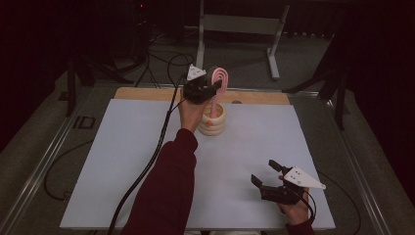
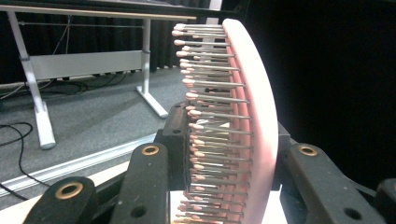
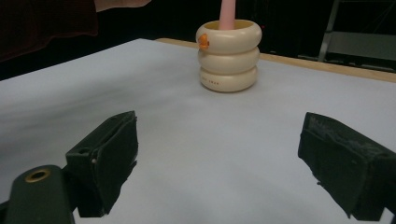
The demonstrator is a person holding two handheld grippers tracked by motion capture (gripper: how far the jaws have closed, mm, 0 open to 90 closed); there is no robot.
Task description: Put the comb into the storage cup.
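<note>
A pink hairbrush (image 1: pixel 221 78) with metal bristles stands upright, its handle (image 1: pixel 214 104) reaching down into a cream ringed cup (image 1: pixel 213 123) at the far middle of the table. My left gripper (image 1: pixel 209 88) is shut on the brush head; in the left gripper view the black jaws clamp the brush (image 2: pixel 254 116) from both sides. The cup (image 3: pixel 228 56) carries a small orange mark, and the pink handle (image 3: pixel 227 11) rises out of it. My right gripper (image 1: pixel 263 172) rests near the front right, open, with nothing between its jaws (image 3: pixel 219 158).
A white sheet (image 1: pixel 122 161) covers the table, with a wooden strip (image 1: pixel 147 93) along its far edge. Beyond it are a grey desk frame (image 1: pixel 240 24) and cables on the floor (image 1: pixel 161 58). A dark red sleeve (image 1: pixel 166 191) crosses the sheet's middle.
</note>
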